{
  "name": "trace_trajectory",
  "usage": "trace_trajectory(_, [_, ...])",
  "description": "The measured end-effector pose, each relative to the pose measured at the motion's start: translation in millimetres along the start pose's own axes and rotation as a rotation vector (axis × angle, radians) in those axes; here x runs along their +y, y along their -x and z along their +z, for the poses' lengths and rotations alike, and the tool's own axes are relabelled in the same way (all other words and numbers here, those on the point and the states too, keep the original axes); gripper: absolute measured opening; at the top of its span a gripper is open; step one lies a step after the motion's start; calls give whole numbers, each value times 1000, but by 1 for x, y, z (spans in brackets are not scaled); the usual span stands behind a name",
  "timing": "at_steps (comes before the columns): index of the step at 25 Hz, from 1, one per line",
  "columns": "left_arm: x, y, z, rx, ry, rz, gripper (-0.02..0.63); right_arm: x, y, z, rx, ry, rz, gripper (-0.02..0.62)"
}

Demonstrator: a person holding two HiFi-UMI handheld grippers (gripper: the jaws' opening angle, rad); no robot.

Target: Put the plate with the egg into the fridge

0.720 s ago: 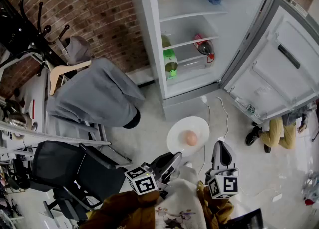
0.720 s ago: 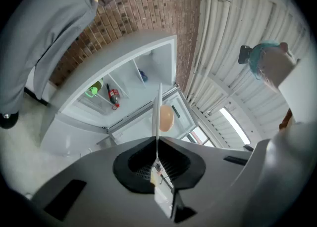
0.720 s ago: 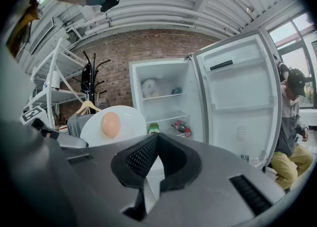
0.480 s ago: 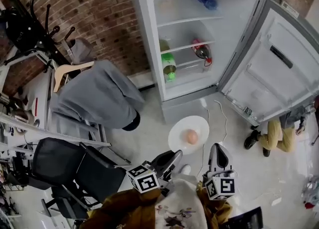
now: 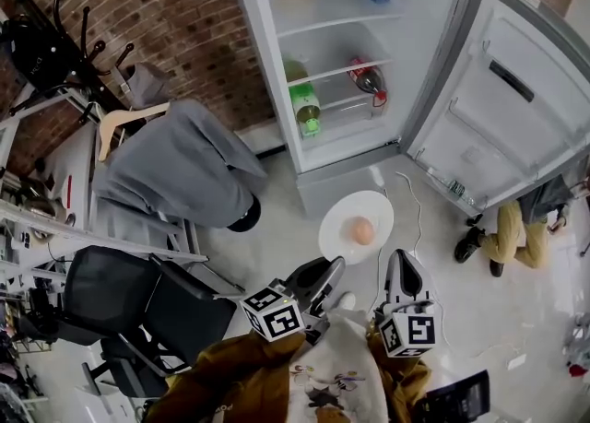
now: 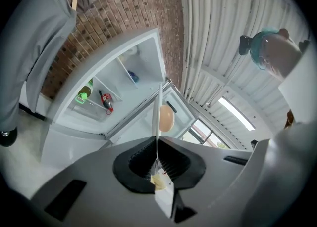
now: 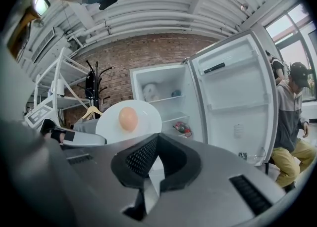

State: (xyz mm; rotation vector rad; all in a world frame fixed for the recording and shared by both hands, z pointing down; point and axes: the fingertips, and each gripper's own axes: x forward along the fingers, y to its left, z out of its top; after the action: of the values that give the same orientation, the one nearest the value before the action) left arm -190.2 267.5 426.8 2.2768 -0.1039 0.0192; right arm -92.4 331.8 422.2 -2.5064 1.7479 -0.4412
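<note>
step: carrying the plate [image 5: 343, 214] with the egg [image 5: 362, 230] toward the open fridge [image 5: 321, 51]; the plate is not yet inside.
left gripper [image 6: 156, 141]: clenched on the plate's near rim, with the plate held out ahead and the egg resting just past the jaws.
right gripper [image 7: 156, 137]: jaws together on nothing, the plate just ahead to its left.
fridge: ahead of both grippers, well apart, door [image 5: 502, 117] swung wide.
next move: probably reach forward, keep the plate level so the egg stays put, slide it onto a bare stretch of shelf, then let go.
</note>
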Motion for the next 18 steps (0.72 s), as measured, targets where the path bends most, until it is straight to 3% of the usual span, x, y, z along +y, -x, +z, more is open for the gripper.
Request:
trace_trajectory(11, [1,-5,-1,-10,-17,29,17,-5,2,-11,36,-59,50,5])
trace_trajectory(18, [-3,-23,-14,-4,-4,58,17,-36,10,-12,36,-73,46,5])
